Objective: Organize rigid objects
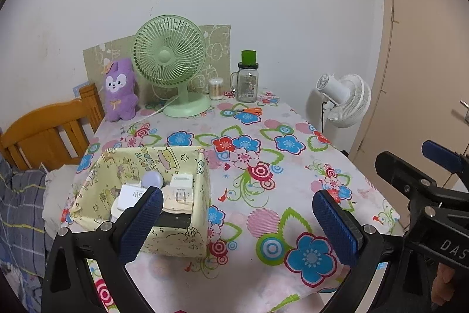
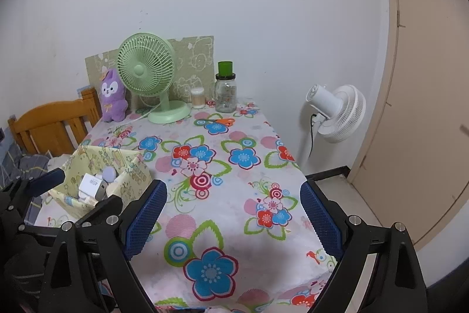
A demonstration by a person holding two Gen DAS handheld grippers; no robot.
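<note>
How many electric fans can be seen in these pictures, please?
2. The green desk fan stands at the table's far end, beside the purple plush toy. The white pedestal fan stands on the floor, right of the table.

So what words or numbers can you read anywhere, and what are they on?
"45W" on the white charger in the yellow box.
"DAS", cut off by the frame edge, on the right hand-held gripper.
Small print on another white adapter in the box: too blurred to read.
Picture label on the glass jar: too small to read.
Nothing else readable.
</note>
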